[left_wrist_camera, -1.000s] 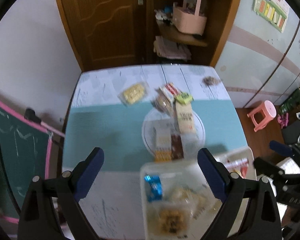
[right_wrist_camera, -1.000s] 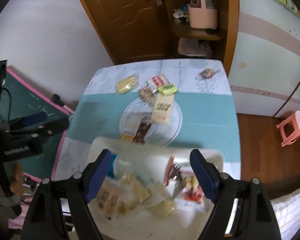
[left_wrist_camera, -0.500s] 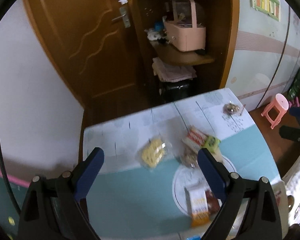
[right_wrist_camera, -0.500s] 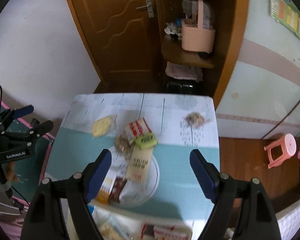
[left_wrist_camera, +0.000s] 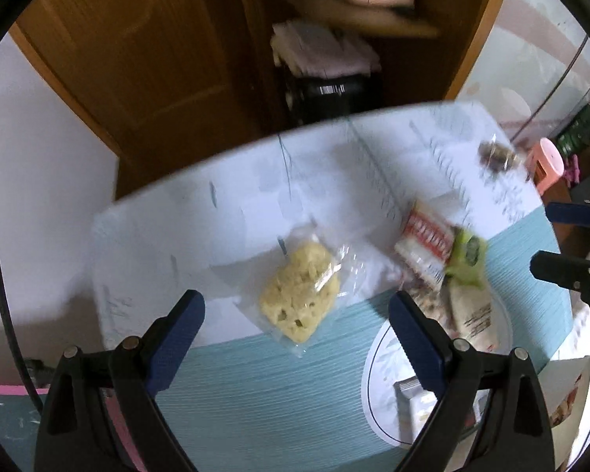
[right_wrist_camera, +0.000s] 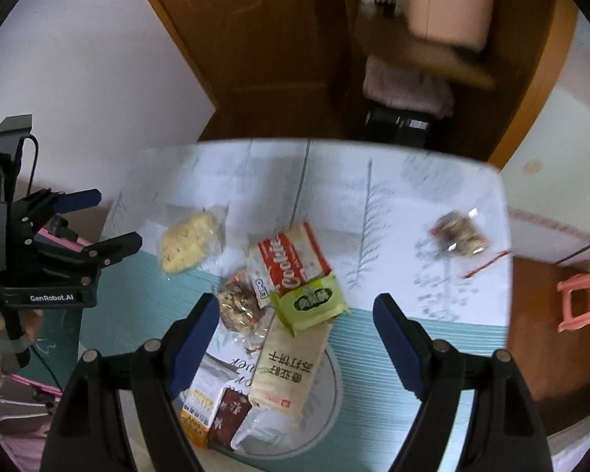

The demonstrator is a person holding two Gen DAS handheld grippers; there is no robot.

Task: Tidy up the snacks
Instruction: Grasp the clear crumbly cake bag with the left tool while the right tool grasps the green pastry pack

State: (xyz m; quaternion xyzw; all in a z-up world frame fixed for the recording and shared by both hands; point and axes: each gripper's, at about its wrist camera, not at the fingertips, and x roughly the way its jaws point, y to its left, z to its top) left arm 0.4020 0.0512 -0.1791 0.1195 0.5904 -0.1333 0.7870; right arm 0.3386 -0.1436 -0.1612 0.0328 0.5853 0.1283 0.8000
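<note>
My left gripper (left_wrist_camera: 293, 320) is open and empty above a clear bag of yellow cake (left_wrist_camera: 301, 293) on the table; the bag also shows in the right wrist view (right_wrist_camera: 188, 242). My right gripper (right_wrist_camera: 295, 322) is open and empty over a round plate (right_wrist_camera: 326, 405) heaped with snacks: a red cookie pack (right_wrist_camera: 291, 261), a green pack (right_wrist_camera: 312, 301), a tan cracker pack (right_wrist_camera: 291, 365), a nutty cookie bag (right_wrist_camera: 238, 306). A lone wrapped snack (right_wrist_camera: 458, 234) lies at the far right.
The table has a teal mat (left_wrist_camera: 255, 393) and a white far part (left_wrist_camera: 334, 181). A brown door and a shelf with a pink basket (right_wrist_camera: 448, 8) stand behind. A pink stool (right_wrist_camera: 582, 299) is on the floor at right. The left gripper shows in the right view (right_wrist_camera: 98, 220).
Both grippers moved forward over the table and lower. The clear box of snacks near the front edge has left both views. The left gripper now hangs over the yellow cake bag.
</note>
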